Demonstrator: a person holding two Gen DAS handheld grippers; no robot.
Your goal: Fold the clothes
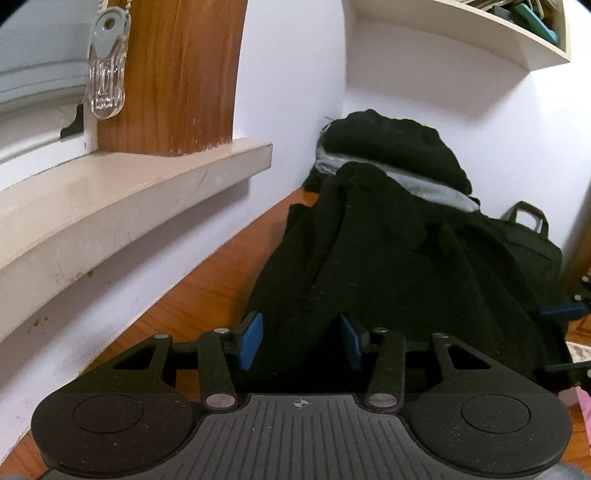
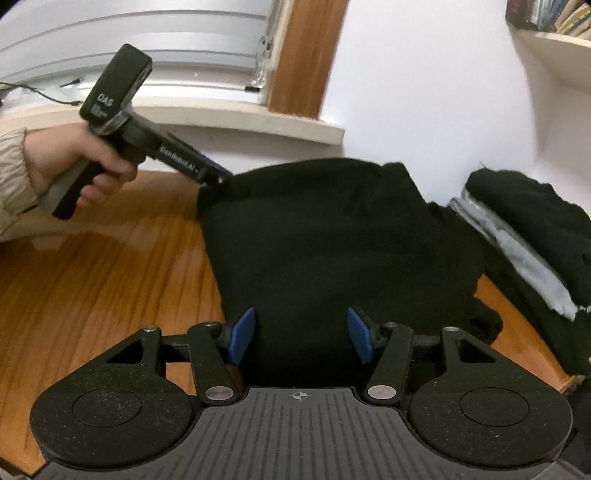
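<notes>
A black garment (image 1: 388, 258) (image 2: 332, 240) lies folded in a thick bundle on the wooden surface (image 2: 92, 277). My left gripper (image 1: 301, 339) is at its near edge, blue pads apart, with dark cloth in the gap and no visible pinch. In the right wrist view a hand (image 2: 74, 162) holds the left gripper (image 2: 221, 178), its tip at the garment's far left corner. My right gripper (image 2: 301, 334) hovers over the garment's near side, its pads wide apart and not pressing the cloth. One of its blue fingers (image 1: 557, 309) shows at the right edge of the left wrist view.
A stack of folded black and grey clothes (image 1: 388, 147) (image 2: 535, 236) sits in the corner against the white wall. A window sill (image 1: 129, 192) (image 2: 258, 122) juts out on the left, a shelf (image 1: 480, 33) hangs above. A dark bag with a strap handle (image 1: 528, 221) stands behind the garment.
</notes>
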